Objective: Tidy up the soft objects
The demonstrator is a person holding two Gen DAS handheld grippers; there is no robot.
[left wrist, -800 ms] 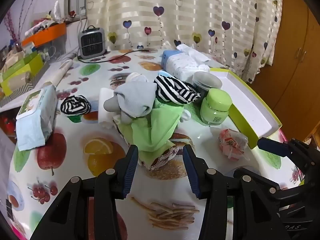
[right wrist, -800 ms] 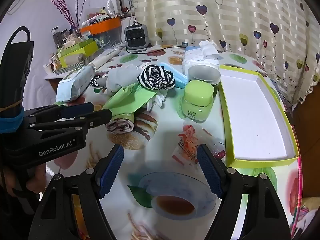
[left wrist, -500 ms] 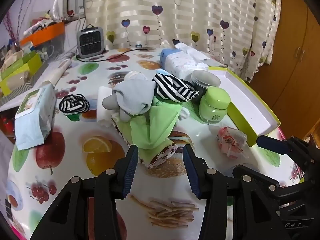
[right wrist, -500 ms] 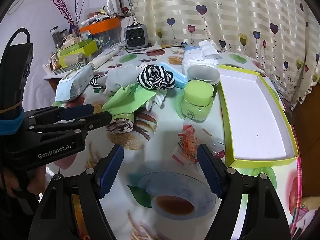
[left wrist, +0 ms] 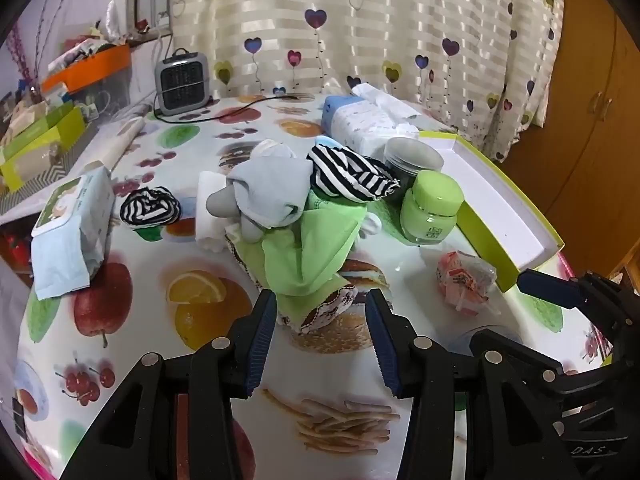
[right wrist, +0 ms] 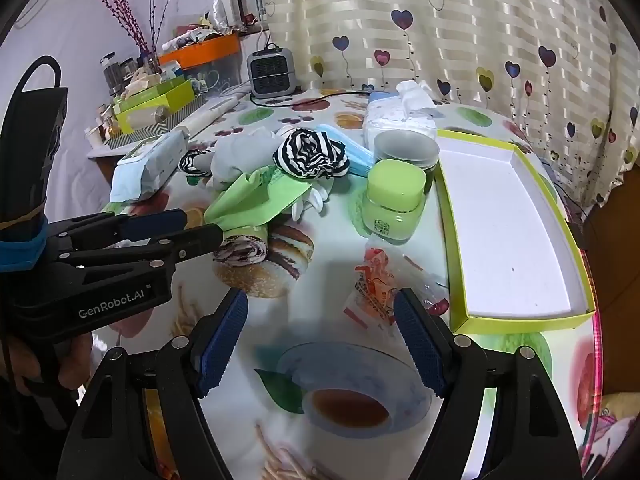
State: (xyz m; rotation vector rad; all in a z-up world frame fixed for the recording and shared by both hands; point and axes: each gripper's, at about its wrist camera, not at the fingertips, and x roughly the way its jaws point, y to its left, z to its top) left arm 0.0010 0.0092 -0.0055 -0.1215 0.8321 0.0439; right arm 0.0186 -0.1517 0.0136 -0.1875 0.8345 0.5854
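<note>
A pile of soft things lies mid-table: a green cloth (left wrist: 312, 248) (right wrist: 256, 200), a grey sock (left wrist: 272, 192), a black-and-white striped cloth (left wrist: 352, 176) (right wrist: 310, 154) and a rolled patterned cloth (left wrist: 324, 312) (right wrist: 242, 246). A smaller striped cloth (left wrist: 150, 208) lies apart to the left. My left gripper (left wrist: 322, 336) (right wrist: 196, 226) is open just short of the rolled cloth, touching nothing. My right gripper (right wrist: 322, 340) is wide open above the tablecloth; a red snack packet (right wrist: 374, 280) lies just ahead of it. A yellow-green tray (right wrist: 520, 322) (left wrist: 480, 188) with a white floor stands at the right.
A green jar (left wrist: 432, 208) (right wrist: 394, 204) and a grey-lidded jar (right wrist: 404, 148) stand beside the tray. A wipes pack (left wrist: 72, 232) lies at the left, a tissue pack (left wrist: 368, 124) and a small heater (left wrist: 182, 82) at the back. Boxes crowd a side shelf (right wrist: 156, 108).
</note>
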